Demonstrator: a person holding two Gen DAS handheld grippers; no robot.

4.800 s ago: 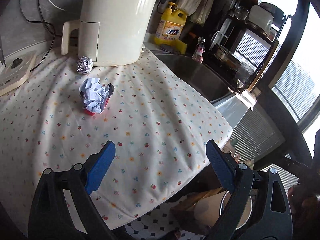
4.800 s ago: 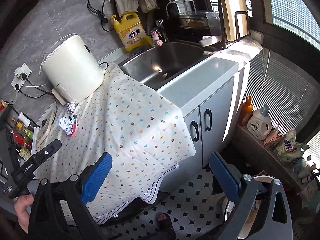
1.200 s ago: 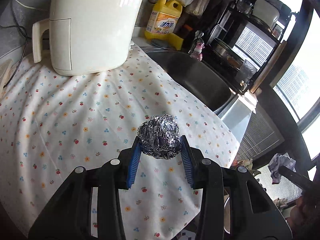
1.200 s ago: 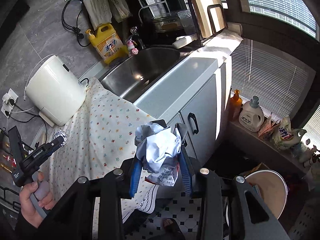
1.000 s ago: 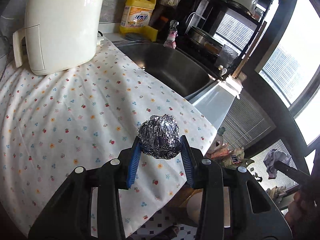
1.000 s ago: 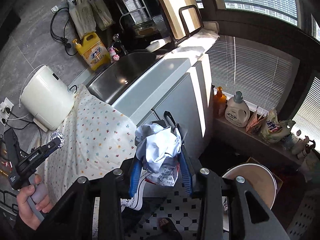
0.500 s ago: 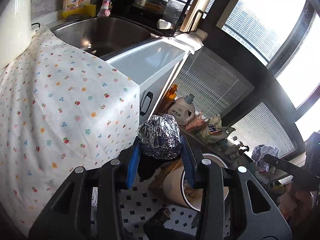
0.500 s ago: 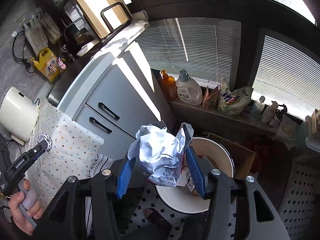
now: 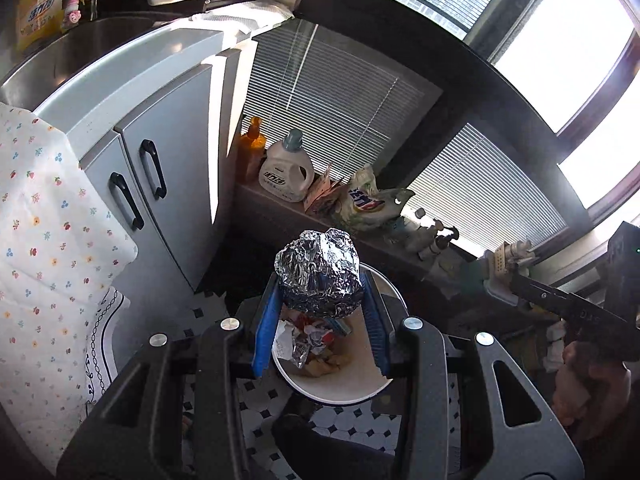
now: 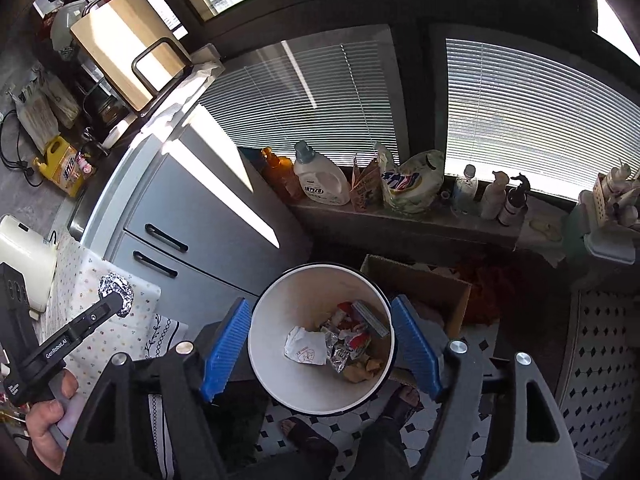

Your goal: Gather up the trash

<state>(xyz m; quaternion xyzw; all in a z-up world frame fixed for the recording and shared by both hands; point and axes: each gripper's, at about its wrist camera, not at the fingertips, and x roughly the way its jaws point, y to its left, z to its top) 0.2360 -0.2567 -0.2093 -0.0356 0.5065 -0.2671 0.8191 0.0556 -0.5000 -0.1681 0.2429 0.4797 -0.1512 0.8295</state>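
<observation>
My left gripper [image 9: 319,312] is shut on a crumpled foil ball [image 9: 319,271] and holds it above the white trash bin [image 9: 352,394] on the floor. The foil ball also shows in the right wrist view [image 10: 116,289]. My right gripper [image 10: 320,344] is open and empty, right above the white trash bin [image 10: 276,376]. The bin holds a crumpled white paper [image 10: 305,346], foil scraps and wrappers.
Grey cabinet doors [image 10: 192,232] stand left of the bin, with the flowered cloth [image 9: 44,240] hanging beside them. A cardboard box [image 10: 424,284] sits behind the bin. Detergent bottles [image 10: 320,180] and bags line the low window ledge. A sandalled foot [image 10: 400,400] is by the bin.
My right gripper has opened and let go of the crumpled paper, which now lies in the bin. My left gripper has carried the foil ball from beside the counter to above the bin.
</observation>
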